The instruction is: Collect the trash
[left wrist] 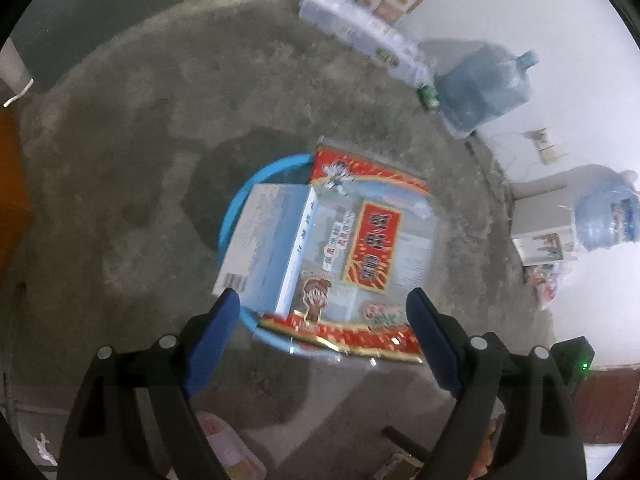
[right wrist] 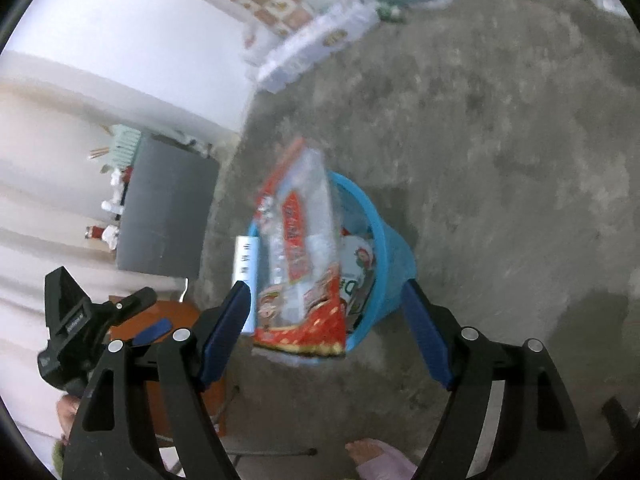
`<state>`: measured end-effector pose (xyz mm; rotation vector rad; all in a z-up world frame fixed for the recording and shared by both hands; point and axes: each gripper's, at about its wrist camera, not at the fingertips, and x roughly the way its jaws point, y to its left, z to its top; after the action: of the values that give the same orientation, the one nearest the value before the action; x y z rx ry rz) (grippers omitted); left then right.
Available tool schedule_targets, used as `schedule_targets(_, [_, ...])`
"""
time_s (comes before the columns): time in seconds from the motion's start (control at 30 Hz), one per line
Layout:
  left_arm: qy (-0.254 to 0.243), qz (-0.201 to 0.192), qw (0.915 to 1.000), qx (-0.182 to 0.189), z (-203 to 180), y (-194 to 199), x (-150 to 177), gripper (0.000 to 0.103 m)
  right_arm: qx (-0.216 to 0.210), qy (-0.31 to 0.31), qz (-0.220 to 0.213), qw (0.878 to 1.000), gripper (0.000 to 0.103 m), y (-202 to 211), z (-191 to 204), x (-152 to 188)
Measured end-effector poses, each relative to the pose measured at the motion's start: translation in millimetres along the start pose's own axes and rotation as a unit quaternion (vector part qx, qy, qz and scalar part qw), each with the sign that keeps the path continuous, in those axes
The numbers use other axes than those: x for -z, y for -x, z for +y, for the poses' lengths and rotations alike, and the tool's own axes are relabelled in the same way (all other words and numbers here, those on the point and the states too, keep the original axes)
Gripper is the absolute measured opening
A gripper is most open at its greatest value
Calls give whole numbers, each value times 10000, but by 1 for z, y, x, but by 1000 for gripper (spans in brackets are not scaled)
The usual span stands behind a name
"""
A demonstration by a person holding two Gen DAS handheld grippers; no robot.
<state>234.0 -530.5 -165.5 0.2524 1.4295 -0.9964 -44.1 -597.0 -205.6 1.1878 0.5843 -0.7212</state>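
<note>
Both grippers, left (left wrist: 324, 308) and right (right wrist: 326, 304), angled steeply down, jaws apart and empty, above blue bin (right wrist: 394, 256), snack bag (left wrist: 372, 256) on top.

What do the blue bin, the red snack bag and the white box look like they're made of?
Bin: likely plastic, uniform smooth blue wall. Bag: thin plastic film, glossy, partly see-through, crinkled edges. Box: probably printed cardboard, flat matte faces, sharp folds, barcode.
</note>
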Motion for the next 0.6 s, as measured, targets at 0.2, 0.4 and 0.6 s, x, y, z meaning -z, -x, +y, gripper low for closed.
schedule_targets(0.2, [-703, -810, 9942, -6, -13, 132, 56, 86, -210, 902, -417, 9948, 81, 75, 49, 41])
schedule_targets(0.4, [-764, -1774, 9800, -483, -12, 255, 176, 98, -268, 2023, -825, 9755, 95, 139, 108, 94])
schedule_targets(0.6, [641, -2997, 9473, -929, 24, 316, 301, 98, -91, 3215, -1038, 9411, 95, 170, 166, 143])
